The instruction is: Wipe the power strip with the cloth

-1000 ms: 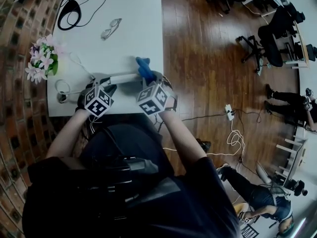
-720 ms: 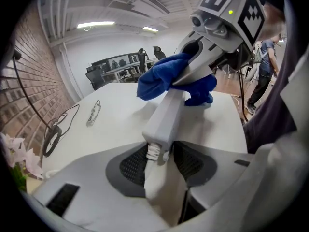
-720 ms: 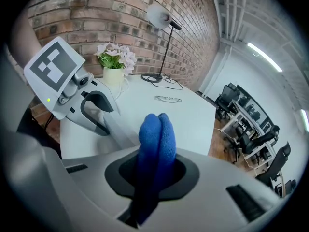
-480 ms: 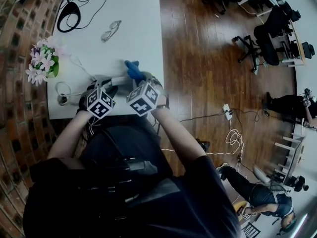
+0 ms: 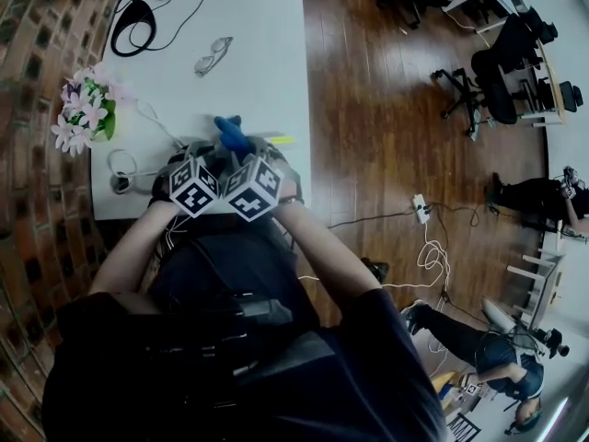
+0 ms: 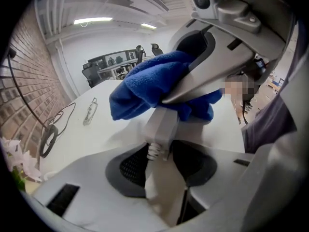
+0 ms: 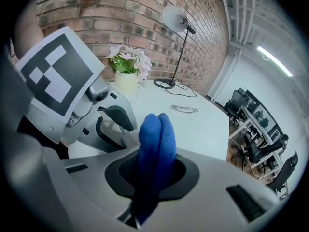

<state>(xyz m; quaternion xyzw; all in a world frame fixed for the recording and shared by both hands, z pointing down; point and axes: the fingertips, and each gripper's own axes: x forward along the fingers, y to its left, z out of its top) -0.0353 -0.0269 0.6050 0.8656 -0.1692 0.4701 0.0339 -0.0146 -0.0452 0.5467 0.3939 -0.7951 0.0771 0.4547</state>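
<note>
My left gripper (image 6: 161, 167) is shut on the cord end of the white power strip (image 6: 163, 122), which sticks out forward between the jaws. A blue cloth (image 6: 145, 88) is draped over the strip's far part. My right gripper (image 7: 154, 175) is shut on that blue cloth (image 7: 155, 141), folded upright between its jaws, and presses it against the strip close to the left gripper's jaws. In the head view the two marker cubes stand side by side near the table's front edge, with the cloth (image 5: 231, 134) poking out beyond them. The strip is mostly hidden there.
On the white table (image 5: 258, 26) are a vase of flowers (image 5: 83, 109), glasses (image 5: 211, 56), a lamp base with black cable (image 5: 136, 15), a coiled cord (image 5: 118, 166) and a small yellow-green item (image 5: 282, 140). Wooden floor and office chairs (image 5: 502, 72) lie to the right.
The right gripper has slid the cloth leftward along the strip, toward the left gripper. The two cubes are now next to each other. The left gripper has kept its hold.
</note>
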